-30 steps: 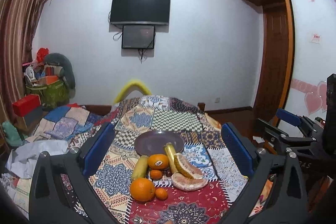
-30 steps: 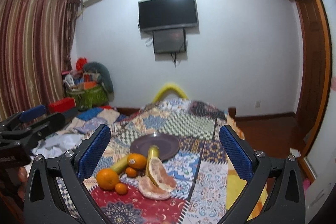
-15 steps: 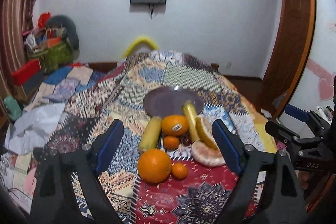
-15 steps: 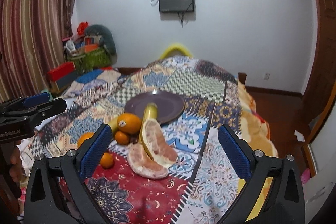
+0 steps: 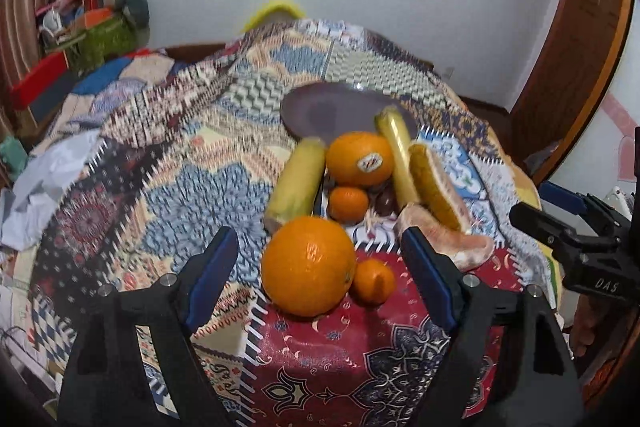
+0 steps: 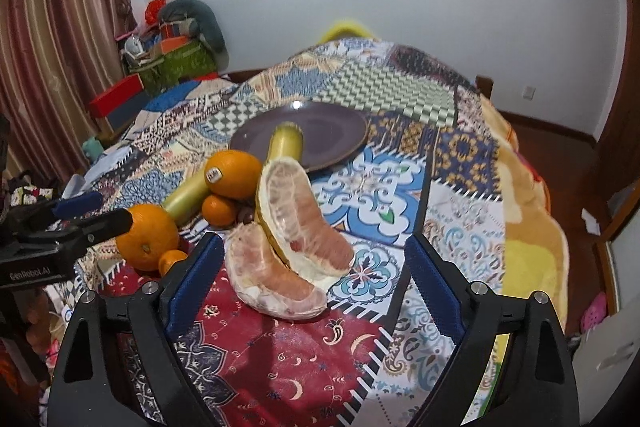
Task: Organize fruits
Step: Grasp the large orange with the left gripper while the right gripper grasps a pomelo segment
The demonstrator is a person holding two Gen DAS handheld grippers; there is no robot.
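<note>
"DAS" lettering on right gripper, "GenRobot.AI" on left gripper.

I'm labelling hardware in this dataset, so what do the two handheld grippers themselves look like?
Both are matte black, angular frames with silver screw heads. The left gripper and the right gripper each carry two long blue ribbed pads on their fingers. Seen from the opposite camera, the left body is printed "GenRobot.AI", the right "DAS". No cables or sleeves show.
</note>
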